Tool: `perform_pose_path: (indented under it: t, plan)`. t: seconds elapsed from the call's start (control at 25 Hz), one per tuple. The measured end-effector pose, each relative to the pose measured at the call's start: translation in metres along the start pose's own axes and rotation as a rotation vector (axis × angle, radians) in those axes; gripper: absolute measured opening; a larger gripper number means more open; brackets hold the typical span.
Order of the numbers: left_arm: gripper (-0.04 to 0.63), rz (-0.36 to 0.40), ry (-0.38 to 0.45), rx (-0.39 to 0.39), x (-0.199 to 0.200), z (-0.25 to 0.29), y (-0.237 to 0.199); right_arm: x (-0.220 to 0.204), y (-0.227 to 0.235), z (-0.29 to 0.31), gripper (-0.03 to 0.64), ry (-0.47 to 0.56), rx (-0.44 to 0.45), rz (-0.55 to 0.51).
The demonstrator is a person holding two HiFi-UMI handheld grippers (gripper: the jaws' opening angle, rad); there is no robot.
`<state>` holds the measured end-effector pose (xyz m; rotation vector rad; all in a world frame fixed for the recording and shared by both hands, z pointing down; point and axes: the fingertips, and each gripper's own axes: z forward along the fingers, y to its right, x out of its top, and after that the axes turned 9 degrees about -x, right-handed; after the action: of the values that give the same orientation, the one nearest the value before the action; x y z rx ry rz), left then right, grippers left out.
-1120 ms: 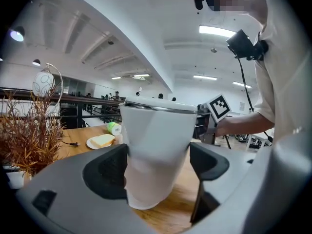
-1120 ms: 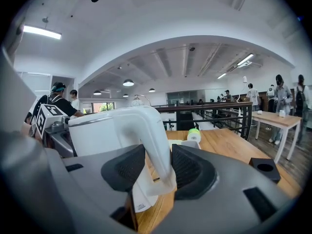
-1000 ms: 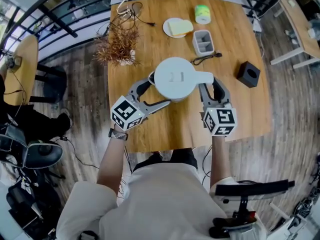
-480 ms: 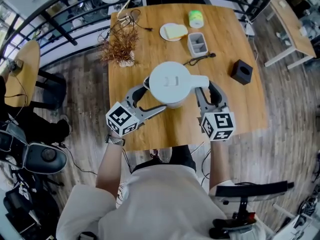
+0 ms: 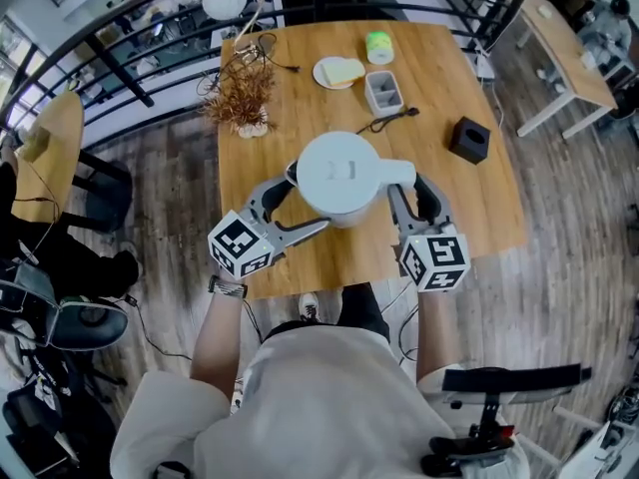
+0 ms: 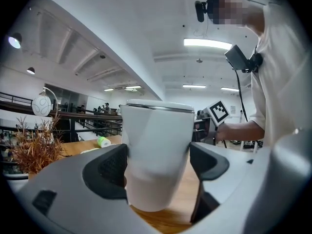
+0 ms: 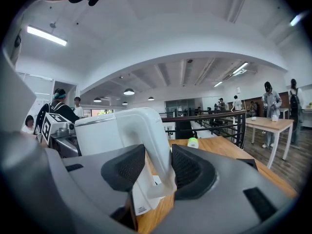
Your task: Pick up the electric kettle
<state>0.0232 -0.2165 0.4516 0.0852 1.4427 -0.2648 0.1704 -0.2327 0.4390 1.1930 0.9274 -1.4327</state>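
The white electric kettle (image 5: 339, 173) hangs above the wooden table (image 5: 469, 208), held from both sides. My left gripper (image 5: 295, 205) is shut on the kettle's round body (image 6: 156, 155), one pad on each side of it. My right gripper (image 5: 411, 190) is shut on the kettle's white handle (image 7: 146, 130), which runs down between its dark pads (image 7: 192, 167). The kettle's underside with a label shows in the right gripper view. The lid is on.
Behind the kettle on the table are a dried plant (image 5: 240, 103), a plate (image 5: 339, 71), a green roll (image 5: 378, 46), a grey tray (image 5: 382, 92), a black cable (image 5: 389, 120) and a black box (image 5: 469, 140). A railing runs behind the table.
Both grippers have kept their hold, and the kettle has risen with them: the table looks smaller and farther below it than a second ago.
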Motion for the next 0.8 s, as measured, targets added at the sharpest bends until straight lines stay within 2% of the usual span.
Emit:
perform_pose_path:
  t: [0.8]
  plan:
    - [0.403, 0.035, 0.041, -0.069, 0.028, -0.022, 0.053, 0.023, -0.019, -0.068, 0.153, 0.057, -0.082, 0.014]
